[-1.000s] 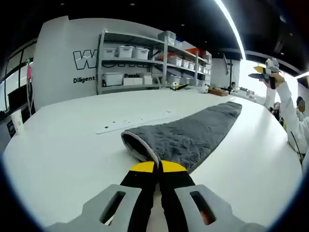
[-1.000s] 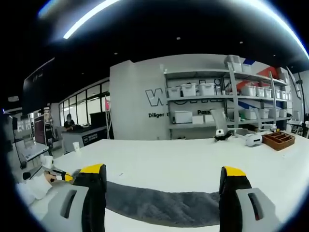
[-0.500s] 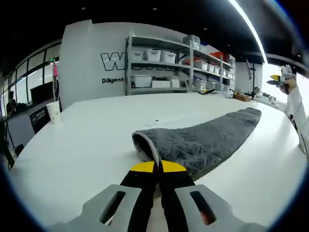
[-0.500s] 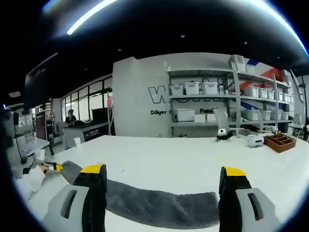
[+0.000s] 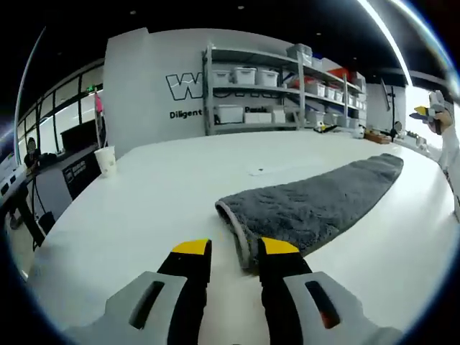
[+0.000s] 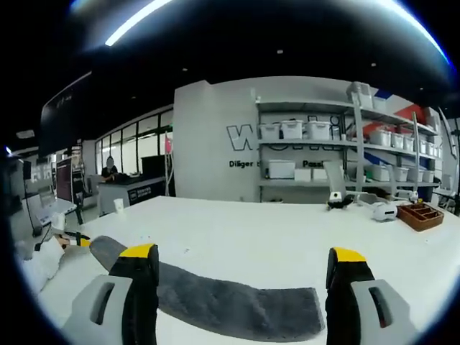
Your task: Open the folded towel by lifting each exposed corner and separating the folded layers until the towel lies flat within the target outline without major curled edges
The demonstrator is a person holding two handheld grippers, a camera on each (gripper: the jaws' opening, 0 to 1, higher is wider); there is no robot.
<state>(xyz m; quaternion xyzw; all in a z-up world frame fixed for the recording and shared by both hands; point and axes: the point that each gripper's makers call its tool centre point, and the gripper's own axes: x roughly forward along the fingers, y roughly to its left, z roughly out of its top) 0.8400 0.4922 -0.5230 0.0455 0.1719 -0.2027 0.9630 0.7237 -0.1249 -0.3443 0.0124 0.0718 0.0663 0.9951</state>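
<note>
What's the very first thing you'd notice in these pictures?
A long grey towel lies folded into a strip on the big white table. The left hand-held gripper has yellow-tipped jaws slightly apart right at the towel's near end. Behind stand shelves with white bins.

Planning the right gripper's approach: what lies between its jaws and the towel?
Bare white table in the right gripper view; the open right gripper hovers above the grey towel.

The towel (image 5: 316, 205) is dark grey with a paler grey edge band, on a plain white table (image 5: 158, 194). Each tool (image 5: 235, 253) is black, yellow-tipped, with light grey bodies. Beyond the table, the wall lettering (image 6: 248, 136) is black on grey-white.
</note>
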